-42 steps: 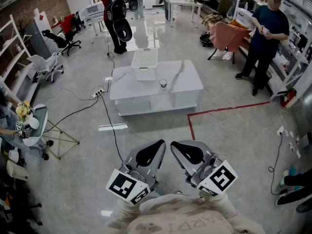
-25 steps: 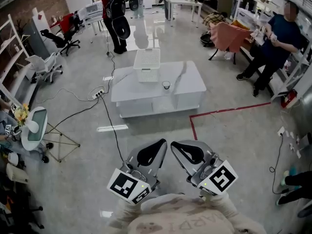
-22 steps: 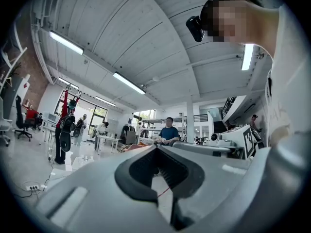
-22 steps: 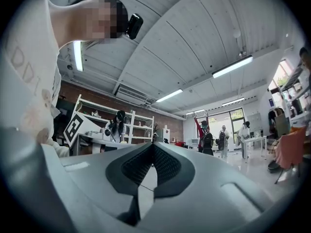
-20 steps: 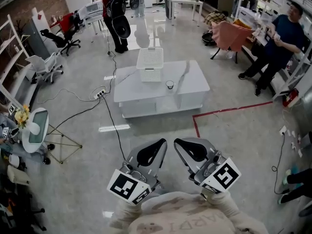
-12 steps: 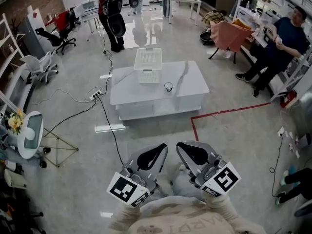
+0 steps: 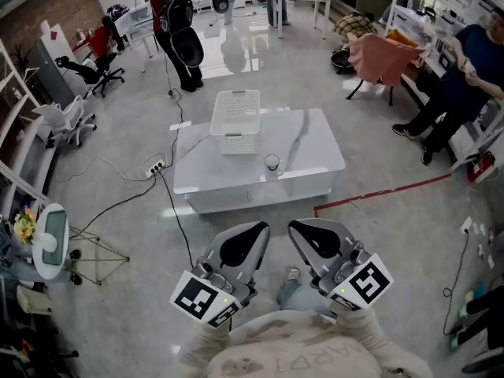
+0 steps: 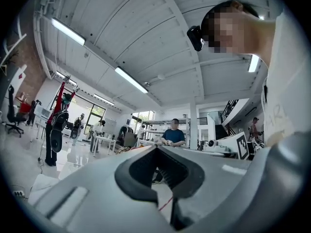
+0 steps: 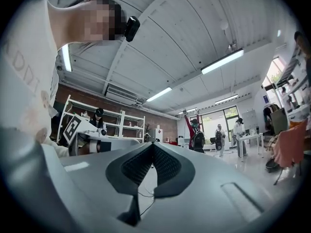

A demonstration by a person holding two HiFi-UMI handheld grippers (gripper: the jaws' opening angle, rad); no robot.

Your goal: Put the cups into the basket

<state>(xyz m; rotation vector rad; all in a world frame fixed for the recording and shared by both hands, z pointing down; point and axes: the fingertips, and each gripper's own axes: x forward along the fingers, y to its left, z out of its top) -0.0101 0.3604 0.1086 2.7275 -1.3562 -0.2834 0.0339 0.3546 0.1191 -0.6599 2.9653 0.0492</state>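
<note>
A white slatted basket stands at the far side of a low white table, well ahead of me. One small clear cup sits near the table's front edge, to the right of the basket. Both grippers are held close to my body, far short of the table. My left gripper is shut with nothing in it; its jaws meet at the tip in the left gripper view. My right gripper is likewise shut and empty, tips together in the right gripper view.
A power strip with trailing cables lies on the floor left of the table. Red floor tape runs off to the right. A person in dark blue stands at right, another in red beyond the table. Chairs line the left wall.
The table, basket and cup have come nearer and sit lower in the head view. Both grippers have kept their place in front of my body, still shut.
</note>
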